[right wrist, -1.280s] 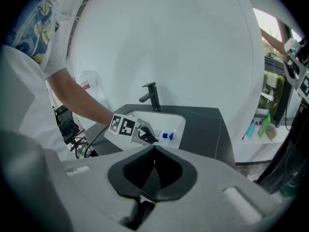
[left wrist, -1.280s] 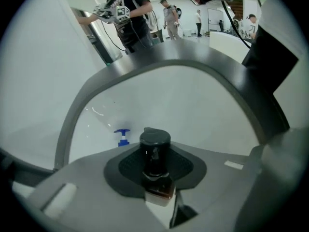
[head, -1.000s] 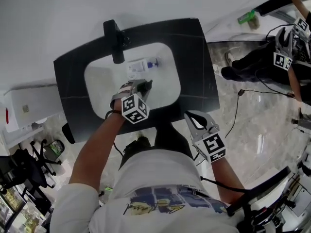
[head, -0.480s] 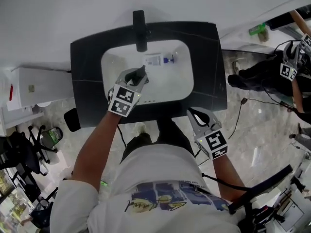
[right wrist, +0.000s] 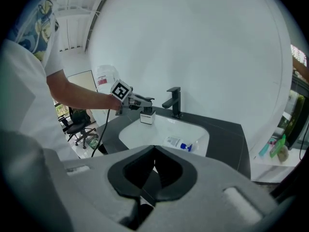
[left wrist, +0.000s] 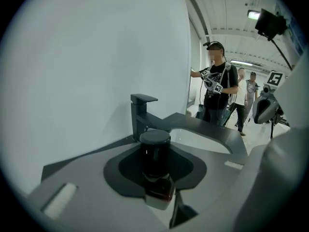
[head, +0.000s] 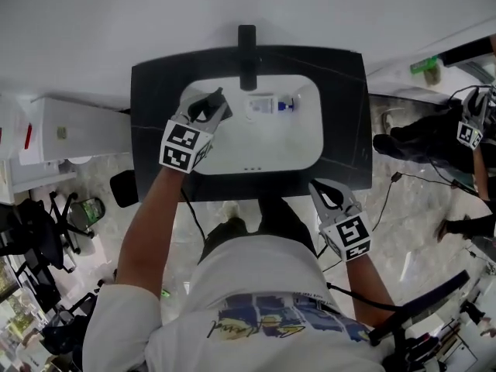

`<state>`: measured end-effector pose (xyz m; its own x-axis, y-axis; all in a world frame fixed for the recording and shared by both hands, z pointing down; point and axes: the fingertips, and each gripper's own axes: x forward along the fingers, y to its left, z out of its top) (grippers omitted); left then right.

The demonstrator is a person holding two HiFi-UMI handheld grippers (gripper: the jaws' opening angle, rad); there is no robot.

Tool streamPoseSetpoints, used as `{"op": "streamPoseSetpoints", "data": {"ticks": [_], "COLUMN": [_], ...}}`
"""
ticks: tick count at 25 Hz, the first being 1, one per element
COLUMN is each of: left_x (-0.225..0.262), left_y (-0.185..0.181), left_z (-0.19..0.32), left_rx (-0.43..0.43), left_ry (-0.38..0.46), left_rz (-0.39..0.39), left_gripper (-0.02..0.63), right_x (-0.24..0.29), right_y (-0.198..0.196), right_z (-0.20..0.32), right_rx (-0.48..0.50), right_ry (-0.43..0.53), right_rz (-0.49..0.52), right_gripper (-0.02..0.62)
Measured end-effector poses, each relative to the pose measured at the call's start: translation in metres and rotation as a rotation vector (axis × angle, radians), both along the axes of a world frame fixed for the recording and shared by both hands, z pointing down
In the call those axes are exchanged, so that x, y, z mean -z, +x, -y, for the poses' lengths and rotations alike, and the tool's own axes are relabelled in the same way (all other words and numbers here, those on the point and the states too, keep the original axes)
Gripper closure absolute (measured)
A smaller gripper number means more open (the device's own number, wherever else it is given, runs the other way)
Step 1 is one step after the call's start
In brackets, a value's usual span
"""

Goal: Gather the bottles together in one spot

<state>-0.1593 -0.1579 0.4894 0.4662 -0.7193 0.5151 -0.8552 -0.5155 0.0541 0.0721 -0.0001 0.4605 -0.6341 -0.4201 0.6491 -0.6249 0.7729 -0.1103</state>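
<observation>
Nearest you, your right gripper [head: 319, 188] hangs off the counter's front edge, right of centre, with its jaws closed together and nothing between them; it has no part in the work at this moment. Further out, your left gripper [head: 211, 105] has its jaws partway closed, clamped on the dark-capped bottle [left wrist: 155, 161], which stands upright between them with its pale base low in the grip. A second ago that gripper was over the front middle of the basin [head: 271, 142]; since then you have carried the bottle out and across, and it now sits at the basin's left edge, toward the back. From the right gripper view its base looks level with the rim there, but I cannot tell whether it touches. The grip itself has not loosened over that stretch, so the bottle looks secure. Beyond it and to the right, the blue-capped bottle [head: 269, 104] lies on its side at the back of the basin, just in front of the faucet [head: 246, 53], where it has stayed throughout. The move has brought the two bottles nearer each other, though they are still apart, with the faucet's spout reaching over the gap between them. My read is that the gathering is well along: you need a spot for the held bottle beside the lying one, or the reverse.
</observation>
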Motion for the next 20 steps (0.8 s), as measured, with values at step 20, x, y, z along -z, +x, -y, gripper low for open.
{"op": "streamPoseSetpoints", "data": {"ticks": [20], "left_x": [-0.005], "left_y": [-0.026], "left_z": [0.126], "left_rx": [-0.121], "left_ry": [0.091], "left_rz": [-0.006], "left_gripper": [0.500], "right_x": [-0.021], "right_y": [0.033], "right_z": [0.011], "right_rx": [-0.055], "right_ry": [-0.078], "right_rz": [-0.074], "right_gripper": [0.594]}}
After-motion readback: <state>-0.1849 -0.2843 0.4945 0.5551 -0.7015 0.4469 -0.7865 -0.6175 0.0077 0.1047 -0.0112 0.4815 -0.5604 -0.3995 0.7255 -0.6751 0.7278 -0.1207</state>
